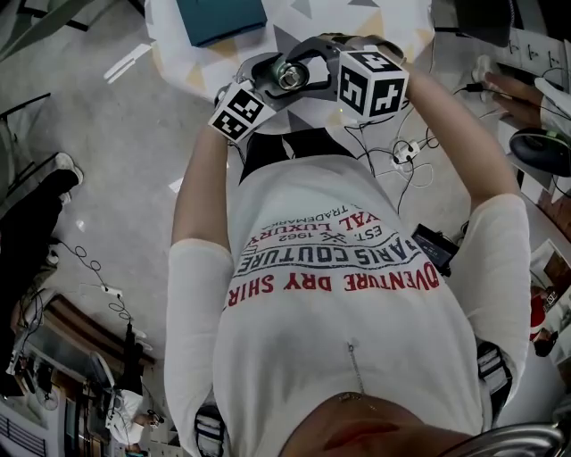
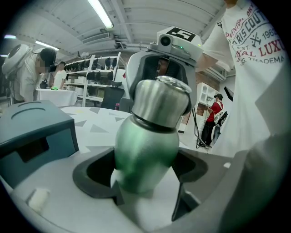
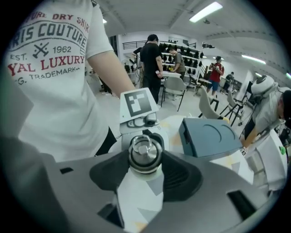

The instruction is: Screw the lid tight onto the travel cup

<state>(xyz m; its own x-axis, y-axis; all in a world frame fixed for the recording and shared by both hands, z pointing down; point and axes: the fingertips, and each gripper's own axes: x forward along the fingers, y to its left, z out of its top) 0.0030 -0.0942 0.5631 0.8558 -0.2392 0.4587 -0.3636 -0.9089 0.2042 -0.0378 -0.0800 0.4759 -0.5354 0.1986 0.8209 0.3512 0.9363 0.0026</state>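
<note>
The travel cup [image 2: 144, 145] has a green body and a steel lid [image 2: 161, 102]. In the left gripper view its body sits tilted between the jaws, with my left gripper [image 2: 144, 169] shut on it. In the right gripper view the lid [image 3: 144, 154] shows end-on, and the dark pads of my right gripper [image 3: 144, 160] press on both its sides. The head view has both grippers meeting above the table edge, the left gripper [image 1: 268, 82] and the right gripper [image 1: 312, 67] facing each other with the cup [image 1: 290, 76] between them.
A teal box [image 1: 219, 18] lies on the white patterned table [image 1: 357, 22] just beyond the grippers; the box [image 3: 209, 136] also shows in the right gripper view. Cables and a power strip [image 1: 406, 152] lie on the floor to the right. Other people stand in the background.
</note>
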